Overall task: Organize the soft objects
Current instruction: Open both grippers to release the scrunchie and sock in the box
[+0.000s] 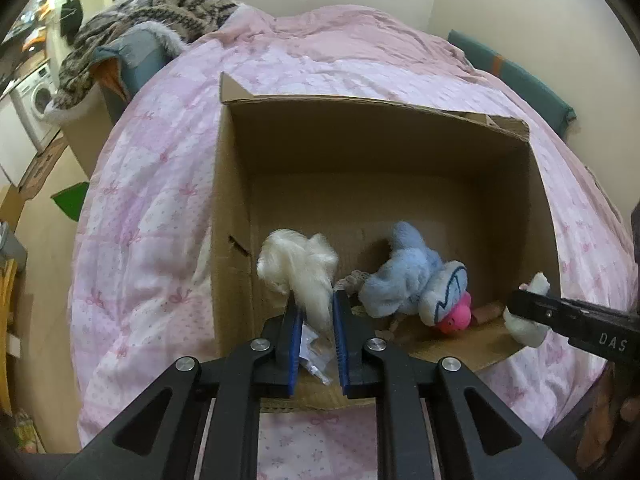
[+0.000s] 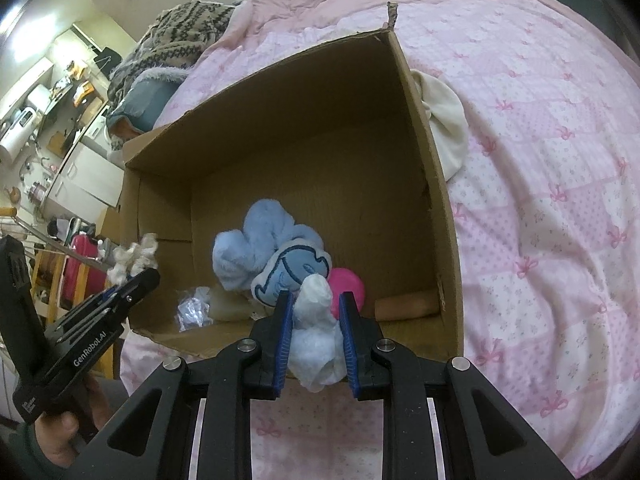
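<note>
An open cardboard box [image 1: 400, 152] lies on a pink quilt; it also shows in the right wrist view [image 2: 304, 112]. Inside are a light blue plush toy [image 1: 412, 280] [image 2: 256, 248], a pink ball [image 1: 454, 320] [image 2: 348, 284] and a tan roll [image 2: 404, 306]. My left gripper [image 1: 314, 300] is shut on a fluffy white tuft [image 1: 298, 264] over the box's near left corner; it appears at the left of the right wrist view [image 2: 132, 280]. My right gripper [image 2: 314, 300] is shut on a white soft toy [image 2: 316, 336] at the box's near edge; it appears at the right of the left wrist view [image 1: 520, 300].
A clear plastic bag [image 2: 194, 308] lies in the box's near corner. A cream cloth [image 2: 444, 120] lies on the quilt [image 2: 540, 160] beside the box's right wall. A patterned knit blanket [image 1: 160, 12] is heaped at the bed's far left. A washing machine [image 1: 36, 100] stands beyond.
</note>
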{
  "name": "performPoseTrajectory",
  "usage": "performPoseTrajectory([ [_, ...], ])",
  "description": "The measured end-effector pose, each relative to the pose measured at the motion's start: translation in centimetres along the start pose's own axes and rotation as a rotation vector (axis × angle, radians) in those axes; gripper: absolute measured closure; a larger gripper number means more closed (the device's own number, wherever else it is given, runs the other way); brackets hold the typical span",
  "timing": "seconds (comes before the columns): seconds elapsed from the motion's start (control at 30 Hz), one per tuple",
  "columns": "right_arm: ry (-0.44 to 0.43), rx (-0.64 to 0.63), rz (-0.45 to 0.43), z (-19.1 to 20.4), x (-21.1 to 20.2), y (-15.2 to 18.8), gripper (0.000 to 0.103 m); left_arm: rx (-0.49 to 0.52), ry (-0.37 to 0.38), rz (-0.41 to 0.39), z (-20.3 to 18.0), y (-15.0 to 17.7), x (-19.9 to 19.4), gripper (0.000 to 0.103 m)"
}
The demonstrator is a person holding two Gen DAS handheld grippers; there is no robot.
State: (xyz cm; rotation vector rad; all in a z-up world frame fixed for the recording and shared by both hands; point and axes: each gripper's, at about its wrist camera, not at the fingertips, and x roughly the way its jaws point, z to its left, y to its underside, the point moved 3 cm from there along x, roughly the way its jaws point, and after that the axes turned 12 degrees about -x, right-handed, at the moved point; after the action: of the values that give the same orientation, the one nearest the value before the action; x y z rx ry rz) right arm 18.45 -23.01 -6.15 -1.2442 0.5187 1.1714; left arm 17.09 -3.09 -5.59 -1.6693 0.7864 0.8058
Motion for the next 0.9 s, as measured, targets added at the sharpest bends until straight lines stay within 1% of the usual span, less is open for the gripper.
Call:
performPoseTrajectory([
  [0.03,-0.002,-0.004,-0.001,0.0,0.0,0.0,0.079,0.007,-0.002,-0.003,-0.1,0.0,-0.1,0.088],
  [0.1,-0.002,-0.014,-0.003,0.1,-0.1,0.0,0.078,0.01,-0.007,-0.006,-0.2,0.1,-0.2,0.083],
  [0.17,-0.011,-0.008,-0.01,0.2,-0.2,0.0,0.076,0.002,-0.007,-0.011,-0.1,0.1,-0.3,0.073],
  [0.2,-0.02,-0.004,-0.013,0.3,-0.3,0.0,0.076,-0.002,-0.004,-0.017,-0.1,0.0,-0.5,0.069],
  [0.23,-0.026,-0.005,-0.016,0.4,-0.3,0.0,0.075,-0.004,-0.003,-0.025,-0.1,0.0,-0.6,0.061],
  [0.27,-0.029,-0.011,-0.021,0.6,-0.4,0.0,0.074,-0.003,-0.003,-0.039,-0.1,0.0,-1.0,0.05],
  [0.3,-0.028,-0.021,-0.025,0.8,-0.5,0.0,0.073,0.001,-0.004,-0.053,-0.2,-0.1,-1.3,0.047],
  [0.33,-0.025,-0.034,-0.034,1.1,-0.7,-0.1,0.07,0.003,-0.004,-0.063,-0.2,-0.2,-1.6,0.043],
  [0.4,-0.023,-0.059,-0.063,1.7,-1.2,-0.3,0.054,0.011,-0.009,-0.098,-0.2,-0.4,-2.4,0.043],
  [0.43,-0.024,-0.071,-0.089,2.0,-1.7,-0.4,0.035,0.013,-0.015,-0.112,-0.2,-0.4,-2.8,0.043],
  [0.47,-0.02,-0.083,-0.122,2.2,-2.4,-0.6,0.03,0.012,-0.021,-0.122,-0.2,-0.6,-3.1,0.043],
  [0.53,-0.007,-0.109,-0.17,2.7,-3.5,-0.8,0.03,0.003,-0.029,-0.142,0.1,-0.7,-4.0,0.043],
  [0.6,0.024,-0.125,-0.214,3.0,-4.7,-0.9,0.03,-0.019,-0.029,-0.171,0.6,-1.0,-5.4,0.043],
  [0.67,0.063,-0.14,-0.257,3.3,-6.1,-0.9,0.023,-0.035,-0.027,-0.204,1.0,-1.3,-6.7,0.042],
  [0.7,0.076,-0.146,-0.28,3.5,-6.8,-1.0,0.021,-0.042,-0.027,-0.225,1.2,-1.4,-7.6,0.04],
  [0.77,0.105,-0.159,-0.315,3.8,-8.1,-0.9,0.01,-0.046,-0.031,-0.248,1.3,-1.4,-8.7,0.026],
  [0.8,0.108,-0.161,-0.32,3.9,-8.6,-0.9,0.008,-0.05,-0.027,-0.254,1.4,-1.5,-9.5,0.025],
  [0.9,0.128,-0.162,-0.342,4.4,-10.0,-0.6,0.008,-0.083,-0.01,-0.267,1.7,-1.7,-11.1,0.024],
])
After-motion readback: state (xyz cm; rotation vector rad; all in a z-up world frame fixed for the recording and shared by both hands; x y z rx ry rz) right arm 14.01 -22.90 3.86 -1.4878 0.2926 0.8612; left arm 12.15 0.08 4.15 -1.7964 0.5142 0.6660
